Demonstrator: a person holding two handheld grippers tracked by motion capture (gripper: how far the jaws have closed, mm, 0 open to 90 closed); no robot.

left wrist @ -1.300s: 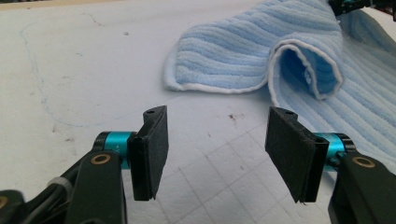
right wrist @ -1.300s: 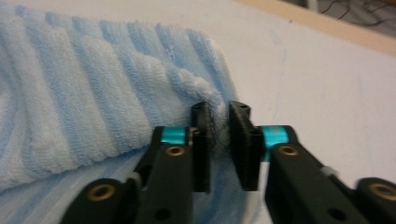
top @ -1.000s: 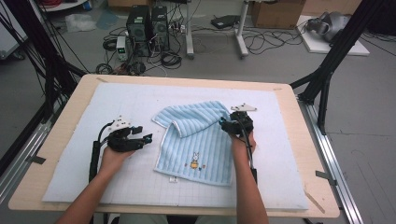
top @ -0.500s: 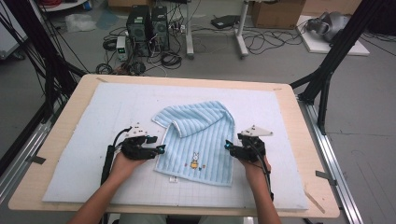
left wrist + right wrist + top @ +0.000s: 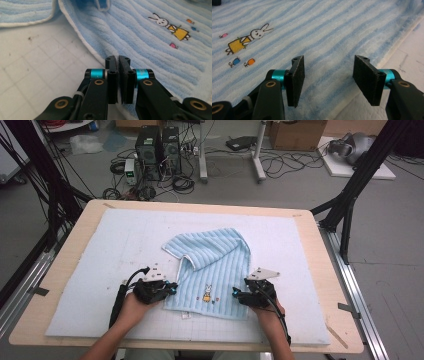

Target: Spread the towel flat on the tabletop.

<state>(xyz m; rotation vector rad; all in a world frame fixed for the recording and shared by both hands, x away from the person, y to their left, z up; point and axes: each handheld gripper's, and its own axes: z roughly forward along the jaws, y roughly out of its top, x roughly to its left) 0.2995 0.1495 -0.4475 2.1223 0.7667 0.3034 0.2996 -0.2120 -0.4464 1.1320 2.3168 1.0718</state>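
Note:
A light blue striped towel [image 5: 215,265] lies on the mat, its top left corner folded over. A small rabbit print [image 5: 207,293] sits near its front hem. My left gripper [image 5: 170,289] rests at the towel's front left edge. In the left gripper view it [image 5: 118,60] is shut, its tips on the white hem of the towel [image 5: 150,45], with no cloth visible between the pads. My right gripper [image 5: 239,295] is at the towel's front right corner. In the right gripper view it [image 5: 328,72] stands open over the towel [image 5: 324,30], the hem running below its right pad.
A pale grid mat [image 5: 100,250] covers the wooden table [image 5: 330,270]. Black frame posts [image 5: 350,195] stand at both sides. Computers and cables [image 5: 160,150] lie on the floor beyond the far edge.
Both grippers have come back toward the front edge. The right one left the towel's upper right side for its front right corner. The left one slid right to the towel's front left edge.

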